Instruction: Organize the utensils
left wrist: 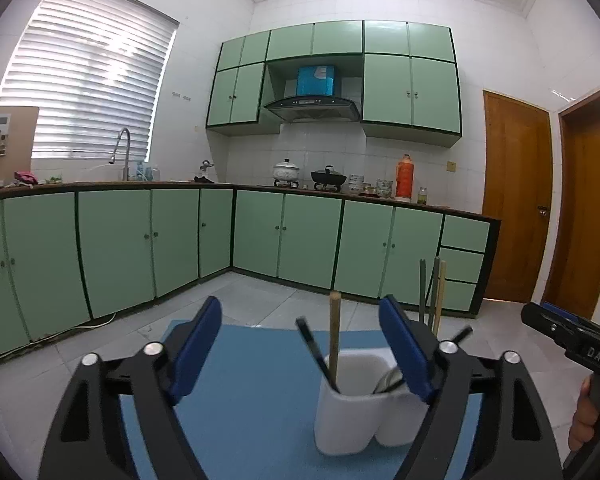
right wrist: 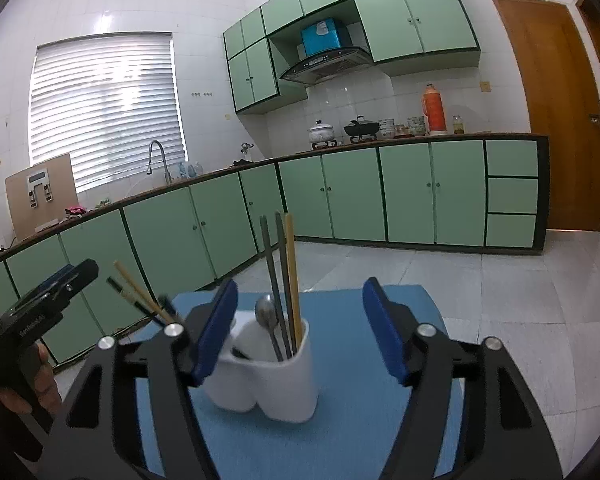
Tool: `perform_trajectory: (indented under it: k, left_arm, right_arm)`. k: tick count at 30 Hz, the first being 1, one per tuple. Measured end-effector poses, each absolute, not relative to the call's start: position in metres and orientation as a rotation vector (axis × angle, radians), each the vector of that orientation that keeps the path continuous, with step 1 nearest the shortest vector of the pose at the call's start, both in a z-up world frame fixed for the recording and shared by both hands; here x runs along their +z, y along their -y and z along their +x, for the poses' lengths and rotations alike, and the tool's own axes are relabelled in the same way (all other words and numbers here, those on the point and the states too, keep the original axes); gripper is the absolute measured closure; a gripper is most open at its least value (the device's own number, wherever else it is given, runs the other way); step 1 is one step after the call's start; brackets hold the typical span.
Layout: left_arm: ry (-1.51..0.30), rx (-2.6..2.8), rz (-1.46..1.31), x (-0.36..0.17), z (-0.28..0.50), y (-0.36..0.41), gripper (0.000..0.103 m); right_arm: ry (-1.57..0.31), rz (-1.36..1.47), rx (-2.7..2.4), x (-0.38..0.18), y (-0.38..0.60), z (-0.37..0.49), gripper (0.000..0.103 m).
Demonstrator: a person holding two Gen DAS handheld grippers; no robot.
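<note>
A white two-compartment utensil holder (left wrist: 360, 412) (right wrist: 272, 380) stands upright on a blue mat (left wrist: 252, 400) (right wrist: 352, 412). It holds chopsticks (right wrist: 284, 280) (left wrist: 334, 332), a metal spoon (right wrist: 266, 314) and dark-handled utensils (left wrist: 316, 354). My left gripper (left wrist: 304, 344) is open and empty, just behind the holder, its right finger overlapping the holder's right side. My right gripper (right wrist: 300, 328) is open and empty, with the holder between its fingers in view. Each gripper shows at the edge of the other view: the right one (left wrist: 568, 336), the left one (right wrist: 48, 300).
The mat lies on a low surface over a pale tiled floor (right wrist: 500, 320). Green base cabinets (left wrist: 260, 236) and a counter with a sink tap (left wrist: 122, 152), pots (left wrist: 328, 178) and an orange flask (left wrist: 404, 178) line the walls. Wooden doors (left wrist: 516, 196) stand at the right.
</note>
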State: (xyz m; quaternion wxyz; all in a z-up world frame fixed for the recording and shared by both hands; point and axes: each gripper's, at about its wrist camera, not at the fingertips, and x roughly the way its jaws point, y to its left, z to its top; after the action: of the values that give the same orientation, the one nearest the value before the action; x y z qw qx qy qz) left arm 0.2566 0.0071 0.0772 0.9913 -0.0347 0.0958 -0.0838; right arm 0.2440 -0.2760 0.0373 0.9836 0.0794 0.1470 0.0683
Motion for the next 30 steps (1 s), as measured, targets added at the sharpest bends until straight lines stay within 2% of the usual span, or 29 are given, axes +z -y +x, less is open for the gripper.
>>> perform_trajectory:
  k: [4,5,8,18,30]
  left_arm:
    - [-0.205,-0.157,-0.049,0.068,0.237,-0.010,0.013]
    - [-0.210,-0.153,-0.043,0.066,0.232,-0.010,0.011]
    - [-0.232,-0.144,-0.038,0.058,0.219,-0.012,0.008]
    - [-0.344,-0.134,-0.045,0.032,0.186,-0.017,0.006]
    - [-0.347,-0.148,0.001,0.030,0.145,-0.003,0.006]
  right_arm:
    - [-0.312,0.168,0.126,0.026,0.276,0.227,0.023]
    - [-0.317,0.170,0.123,0.024,0.276,0.224,0.018]
    - [-0.336,0.170,0.118,0.015,0.276,0.213,0.013]
    - [-0.375,0.110,0.078,-0.003,0.260,0.170,0.006]
    - [-0.388,0.085,0.108,-0.007,0.242,0.134,0.005]
